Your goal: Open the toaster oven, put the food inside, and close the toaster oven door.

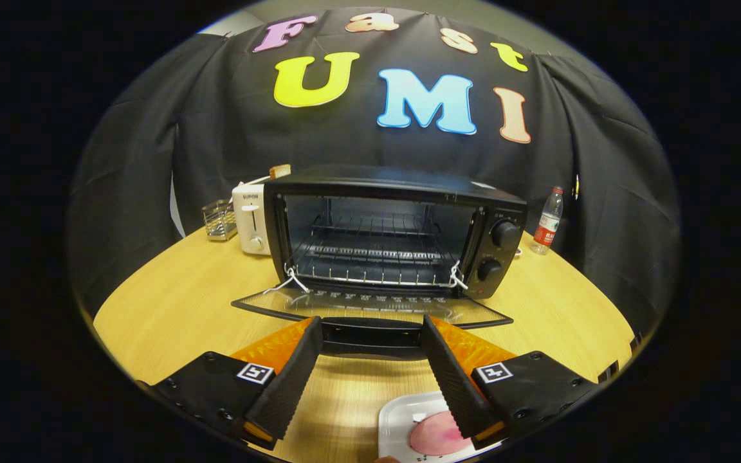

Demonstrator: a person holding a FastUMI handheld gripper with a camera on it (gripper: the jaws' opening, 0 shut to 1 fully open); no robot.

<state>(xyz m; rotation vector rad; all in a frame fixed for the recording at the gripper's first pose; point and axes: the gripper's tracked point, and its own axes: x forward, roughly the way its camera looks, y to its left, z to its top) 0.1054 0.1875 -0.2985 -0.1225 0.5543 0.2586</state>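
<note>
Toaster oven [396, 231] standing in the middle of the worktop [171, 308], straight ahead of the gripper [370, 334] at 12 o'clock. Door [370, 307] folded down flat toward the fingers, glass panel lying just over the wood, dark handle bar [370, 335] at its front edge. Inside: wire rack [374, 254] and a bare cavity. Two round knobs [505, 233] one above the other on the panel at the right side of the oven. White strings [290, 281] tied at both lower corners of the opening.

Food [436, 436], a pink piece, lying on a white plate [396, 418] on the worktop at about 5 o'clock from the oven, close under the right finger and partly hidden by it.

Gripper fingers spread wide apart, clamped on nothing; tips right at the door's handle bar, one near each end, contact not possible to judge.

White pop-up toaster [251, 222] at 9 o'clock of the oven, just beside it, with a slice of bread [280, 171] sticking up. Small wire basket [219, 220] farther out at 9 o'clock. Water bottle [548, 222] with red cap at 3 o'clock, upright, near the worktop's edge.
</note>
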